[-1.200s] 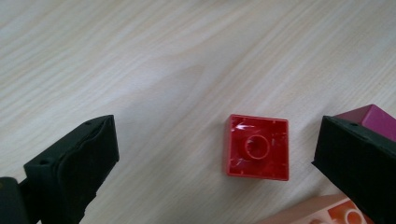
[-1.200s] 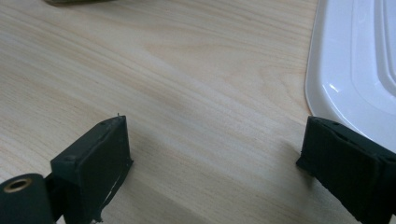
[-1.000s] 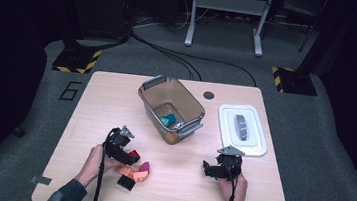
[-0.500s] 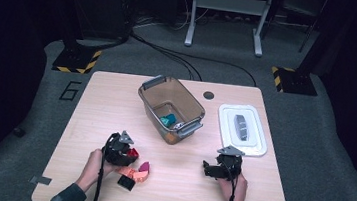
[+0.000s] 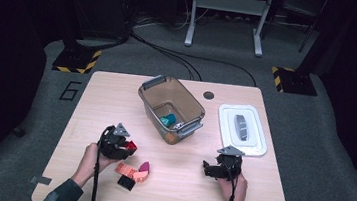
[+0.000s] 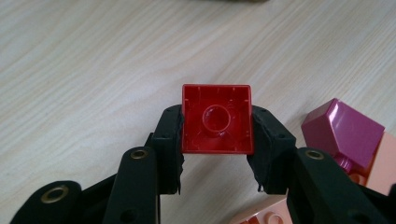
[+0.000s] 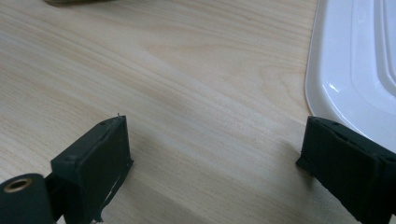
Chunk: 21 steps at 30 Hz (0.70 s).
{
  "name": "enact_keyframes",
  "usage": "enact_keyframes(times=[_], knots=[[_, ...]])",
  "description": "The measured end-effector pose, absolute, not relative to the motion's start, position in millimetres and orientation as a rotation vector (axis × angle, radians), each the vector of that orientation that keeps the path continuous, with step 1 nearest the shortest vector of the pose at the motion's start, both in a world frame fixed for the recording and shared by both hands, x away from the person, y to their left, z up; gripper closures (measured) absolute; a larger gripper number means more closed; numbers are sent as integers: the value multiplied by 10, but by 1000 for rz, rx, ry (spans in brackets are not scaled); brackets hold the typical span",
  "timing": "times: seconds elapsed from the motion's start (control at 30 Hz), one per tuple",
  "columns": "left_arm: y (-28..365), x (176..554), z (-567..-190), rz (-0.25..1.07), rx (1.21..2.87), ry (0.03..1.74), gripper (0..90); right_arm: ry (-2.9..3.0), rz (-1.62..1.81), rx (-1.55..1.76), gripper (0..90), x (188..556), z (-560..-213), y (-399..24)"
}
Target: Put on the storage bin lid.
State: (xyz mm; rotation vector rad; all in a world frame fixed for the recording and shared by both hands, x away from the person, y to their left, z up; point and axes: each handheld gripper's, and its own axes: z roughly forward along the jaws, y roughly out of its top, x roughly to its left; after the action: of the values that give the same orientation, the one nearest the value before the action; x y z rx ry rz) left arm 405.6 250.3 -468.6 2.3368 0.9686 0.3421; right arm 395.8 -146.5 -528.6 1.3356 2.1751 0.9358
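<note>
A red brick (image 6: 217, 119) sits hollow side toward the camera between the pads of my left gripper (image 6: 217, 140), whose jaws have just closed on it. In the high view the left gripper (image 5: 129, 148) holds the red brick (image 5: 132, 145) just above the table at front left. Below it lies a small pile: a salmon brick (image 5: 131, 171), a magenta piece (image 5: 144, 167) and a black brick (image 5: 126, 182). My right gripper (image 5: 206, 168) rests at front right, and its jaws (image 7: 212, 158) stand wide open over bare wood.
A clear brown bin (image 5: 149, 97) stands mid-table with a teal brick (image 5: 167, 120) inside. Its white lid (image 5: 255, 139) lies flat to the right, close to the right gripper. The magenta piece (image 6: 343, 133) is just right of the left jaws.
The left jaws have closed on the red brick and lifted it slightly off the table beside the pile. The right gripper has not moved.
</note>
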Motion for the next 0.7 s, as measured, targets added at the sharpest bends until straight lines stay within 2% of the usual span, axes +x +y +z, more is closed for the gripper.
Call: enact_keyframes(times=[0.43,0.7], knots=[[2509,4136,-4397,349,2292,959,588,2176,935,1342,72,3955,-5284,-1463],[2441,4198,-4167,397,2274,925,589,2176,935,1340,72,3956,-5284,-1464]])
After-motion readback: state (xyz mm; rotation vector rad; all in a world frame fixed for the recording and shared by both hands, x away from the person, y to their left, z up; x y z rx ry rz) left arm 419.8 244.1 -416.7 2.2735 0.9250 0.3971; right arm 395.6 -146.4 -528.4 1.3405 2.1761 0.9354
